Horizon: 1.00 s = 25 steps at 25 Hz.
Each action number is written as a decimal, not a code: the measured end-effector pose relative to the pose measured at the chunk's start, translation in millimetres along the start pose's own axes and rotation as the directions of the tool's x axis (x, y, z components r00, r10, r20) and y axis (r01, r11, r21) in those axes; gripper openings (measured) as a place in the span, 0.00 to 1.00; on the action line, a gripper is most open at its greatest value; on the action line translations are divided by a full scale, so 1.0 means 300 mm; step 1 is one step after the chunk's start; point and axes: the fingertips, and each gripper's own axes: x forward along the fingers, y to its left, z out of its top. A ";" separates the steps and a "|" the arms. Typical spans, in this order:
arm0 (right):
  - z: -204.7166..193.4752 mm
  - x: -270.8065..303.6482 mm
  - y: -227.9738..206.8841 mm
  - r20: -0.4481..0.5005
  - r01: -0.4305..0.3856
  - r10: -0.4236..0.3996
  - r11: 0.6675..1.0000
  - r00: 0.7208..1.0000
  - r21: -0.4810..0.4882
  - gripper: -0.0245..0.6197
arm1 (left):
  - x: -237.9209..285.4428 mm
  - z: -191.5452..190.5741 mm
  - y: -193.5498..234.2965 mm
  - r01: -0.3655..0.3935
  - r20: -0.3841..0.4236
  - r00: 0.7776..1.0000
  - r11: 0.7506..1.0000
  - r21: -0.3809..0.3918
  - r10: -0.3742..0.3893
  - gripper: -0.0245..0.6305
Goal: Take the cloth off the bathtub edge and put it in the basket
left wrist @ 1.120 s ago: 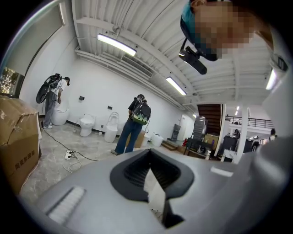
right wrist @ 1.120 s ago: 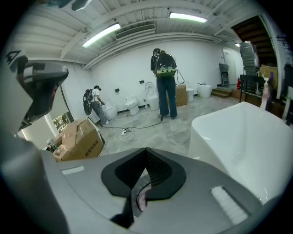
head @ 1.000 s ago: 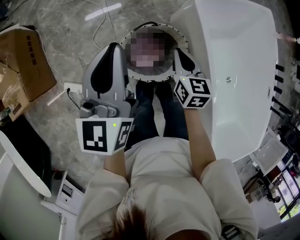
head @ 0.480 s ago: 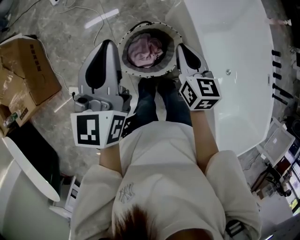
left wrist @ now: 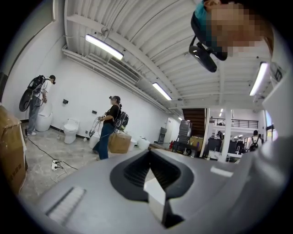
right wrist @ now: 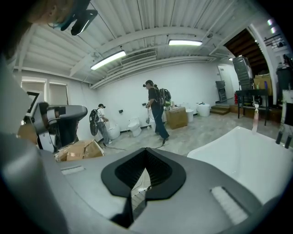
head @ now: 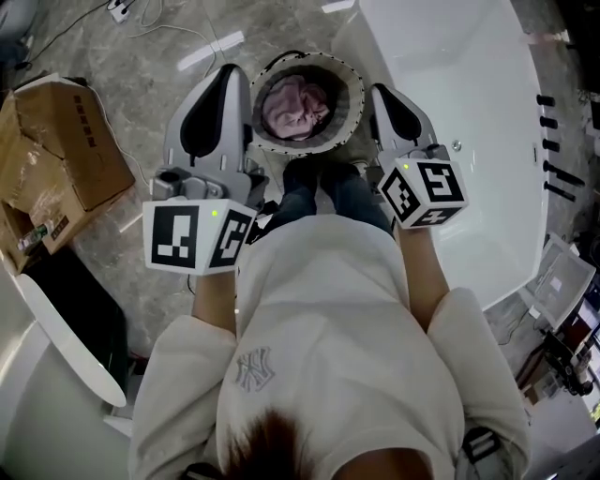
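Two sets of jaws, both clenched pad to pad: left gripper (head: 230, 80) sits centre-left in the head view and right gripper (head: 382, 94) centre-right, flanking the basket (head: 307, 59) in frame. We see the pink cloth (head: 295, 108) bunched inside that basket at top centre. It stands on the floor just beside the white bathtub (head: 469, 103) at upper right.

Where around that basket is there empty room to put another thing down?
The marble floor between the cardboard box and the basket is bare, and the bathtub basin right of the basket is empty. The basket itself is filled by the pink cloth, and cables trail over the floor farther off.
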 end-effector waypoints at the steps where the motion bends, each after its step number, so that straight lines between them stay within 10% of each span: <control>1: 0.020 -0.011 0.005 0.010 -0.002 0.002 1.000 1.000 -0.002 0.04 | 0.001 0.012 -0.002 0.003 0.003 1.000 1.000 0.001 -0.003 0.11; 25: 0.240 -0.327 0.058 0.148 0.079 -0.072 0.996 0.986 -0.042 0.03 | -0.070 0.132 -0.067 0.068 0.021 0.997 0.998 0.009 -0.068 0.11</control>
